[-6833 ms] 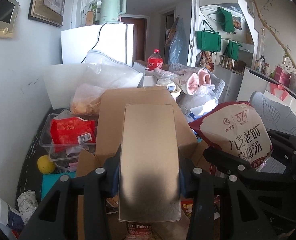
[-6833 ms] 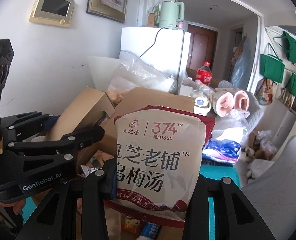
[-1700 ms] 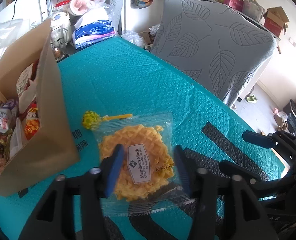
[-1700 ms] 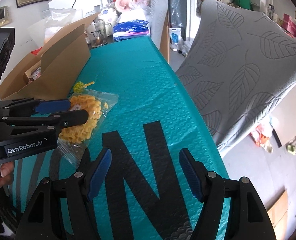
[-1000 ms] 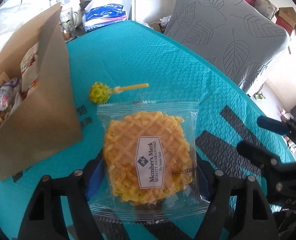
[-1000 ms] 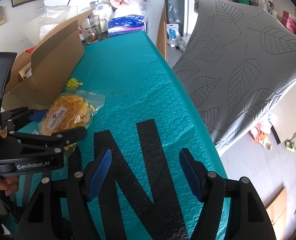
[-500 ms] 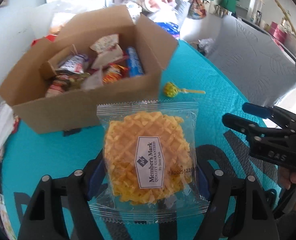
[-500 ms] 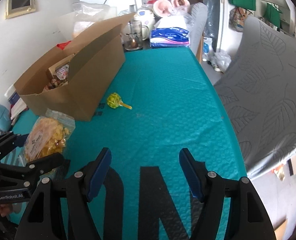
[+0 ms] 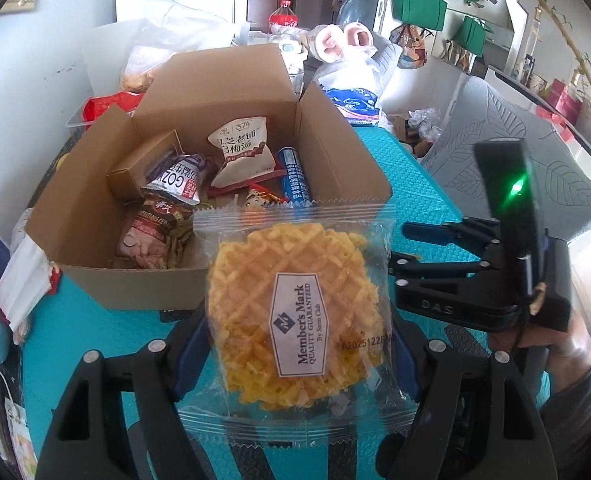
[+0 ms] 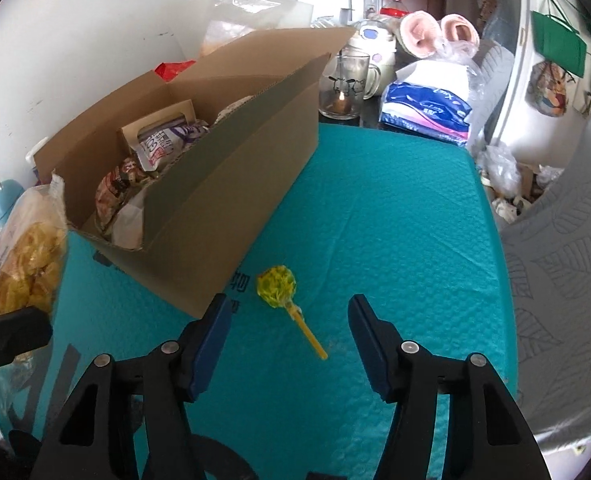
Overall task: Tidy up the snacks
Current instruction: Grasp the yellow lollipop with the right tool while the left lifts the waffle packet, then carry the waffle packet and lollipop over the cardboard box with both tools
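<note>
My left gripper is shut on a clear packet of yellow waffle crisps and holds it above the teal mat, just in front of the open cardboard box. The box holds several snack packs. The packet also shows at the left edge of the right wrist view. My right gripper is open and empty, low over the mat. A yellow lollipop lies on the mat between its fingers, beside the box.
The teal mat covers the table. A glass mug and a blue tissue pack stand at the back. A grey leaf-patterned chair is at the right. Clutter lies left of the box.
My left gripper has lifted the waffle packet and swung it toward the box. My right gripper has moved closer to the lollipop, which now lies between its open fingers.
</note>
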A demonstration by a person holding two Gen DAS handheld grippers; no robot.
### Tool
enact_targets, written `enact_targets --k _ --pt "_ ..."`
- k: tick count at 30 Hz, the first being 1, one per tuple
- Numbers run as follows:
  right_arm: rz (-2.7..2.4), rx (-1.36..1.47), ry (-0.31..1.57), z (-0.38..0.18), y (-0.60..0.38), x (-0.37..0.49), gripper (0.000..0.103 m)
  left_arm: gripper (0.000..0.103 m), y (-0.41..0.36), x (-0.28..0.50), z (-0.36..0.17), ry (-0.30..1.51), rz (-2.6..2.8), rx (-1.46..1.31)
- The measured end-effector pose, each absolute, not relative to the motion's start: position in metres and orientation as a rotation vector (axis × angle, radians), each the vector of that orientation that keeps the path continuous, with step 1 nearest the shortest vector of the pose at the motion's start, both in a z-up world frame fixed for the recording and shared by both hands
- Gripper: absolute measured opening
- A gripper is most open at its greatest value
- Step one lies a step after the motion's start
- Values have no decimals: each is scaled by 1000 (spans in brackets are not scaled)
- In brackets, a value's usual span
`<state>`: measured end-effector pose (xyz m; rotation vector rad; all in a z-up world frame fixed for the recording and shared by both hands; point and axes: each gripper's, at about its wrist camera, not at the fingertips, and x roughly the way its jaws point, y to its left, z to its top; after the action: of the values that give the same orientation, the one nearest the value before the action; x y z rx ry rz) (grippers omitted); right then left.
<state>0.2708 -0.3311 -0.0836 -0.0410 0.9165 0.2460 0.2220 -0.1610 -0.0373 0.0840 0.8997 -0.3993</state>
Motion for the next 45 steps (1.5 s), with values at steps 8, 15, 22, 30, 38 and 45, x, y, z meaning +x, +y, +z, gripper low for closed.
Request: enact_targets --k 8,15,22,30,38,45 --pt "312 -74 980 -108 -318 297 26 76 -160 227 -41 911 -391 77" --pt "271 -69 968 -96 -318 275 26 76 -156 222 -40 922 -413 58" --pt "247 -3 955 -78 -319 229 26 76 -153 204 -39 926 -446 66" --pt "206 49 881 -54 -304 174 26 76 -137 178 -39 917 -479 84" --pt "182 93 829 -42 -282 130 26 76 -108 153 -38 898 -473 83" --pt "192 106 809 -37 -258 101 26 76 -79 134 -33 873 -456 53"
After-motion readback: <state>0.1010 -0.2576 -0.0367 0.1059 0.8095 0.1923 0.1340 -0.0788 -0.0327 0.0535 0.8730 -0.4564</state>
